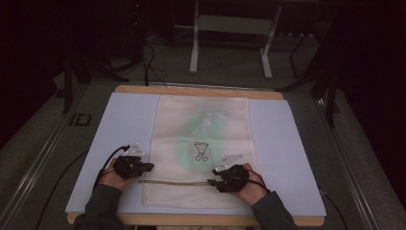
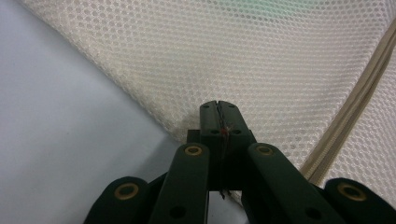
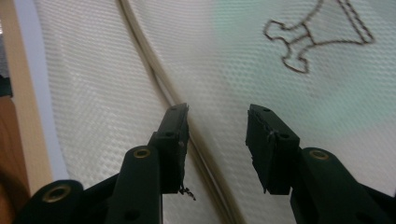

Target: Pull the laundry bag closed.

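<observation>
Dim room, pale blue mat (image 1: pixel 119 124) on the table, and a cream mesh laundry bag (image 1: pixel 203 124) lying flat in the middle of it. Its zipper (image 1: pixel 174 182) runs across the near end. Left gripper (image 2: pixel 219 114) has its jaws clamped together at the bag's edge, probably pinching mesh. Right gripper (image 3: pixel 217 126) sits spread over the zipper.

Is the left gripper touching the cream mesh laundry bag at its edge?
Touching. In the left gripper view the left gripper has its black jaws closed together, pinching the edge of the cream mesh laundry bag, just above the pale blue table mat.
</observation>
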